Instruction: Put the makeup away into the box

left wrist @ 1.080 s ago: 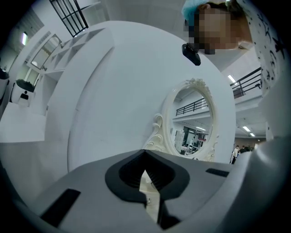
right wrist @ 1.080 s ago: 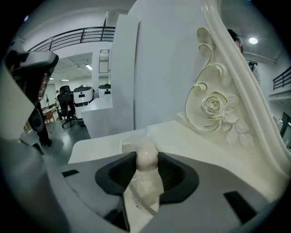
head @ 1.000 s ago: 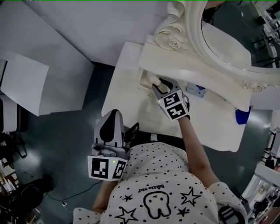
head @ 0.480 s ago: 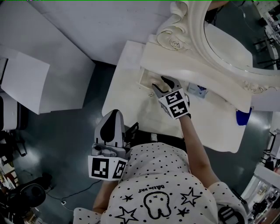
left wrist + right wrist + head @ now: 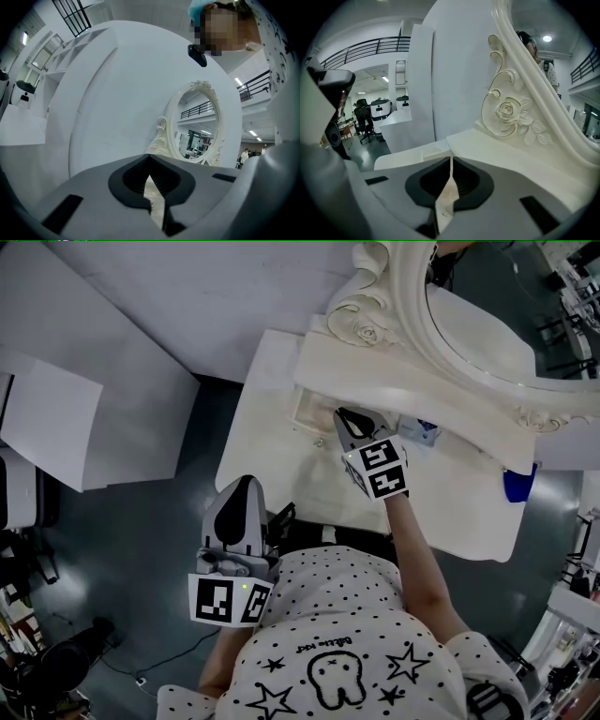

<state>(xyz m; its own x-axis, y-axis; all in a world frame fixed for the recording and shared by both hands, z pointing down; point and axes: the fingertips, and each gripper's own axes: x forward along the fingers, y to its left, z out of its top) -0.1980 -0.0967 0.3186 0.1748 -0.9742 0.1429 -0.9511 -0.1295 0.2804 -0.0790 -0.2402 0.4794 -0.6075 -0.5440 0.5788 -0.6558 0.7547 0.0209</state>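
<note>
Right gripper [image 5: 451, 161]: fingers just closed together, nothing held.
Left gripper [image 5: 149, 157]: fingers together, empty.
Box [image 5: 302, 411]: just beside the right fingers, frame middle.
Makeup [image 5: 424, 432]: maybe the small pack further right.
Tip: fingers should be opened wide before it is reached.

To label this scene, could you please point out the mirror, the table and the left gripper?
mirror [image 5: 478, 329]: head view, on the glass.
table [image 5: 272, 460]: head view, bare top near its left edge.
left gripper [image 5: 245, 482]: head view, between its jaw tips.
</note>
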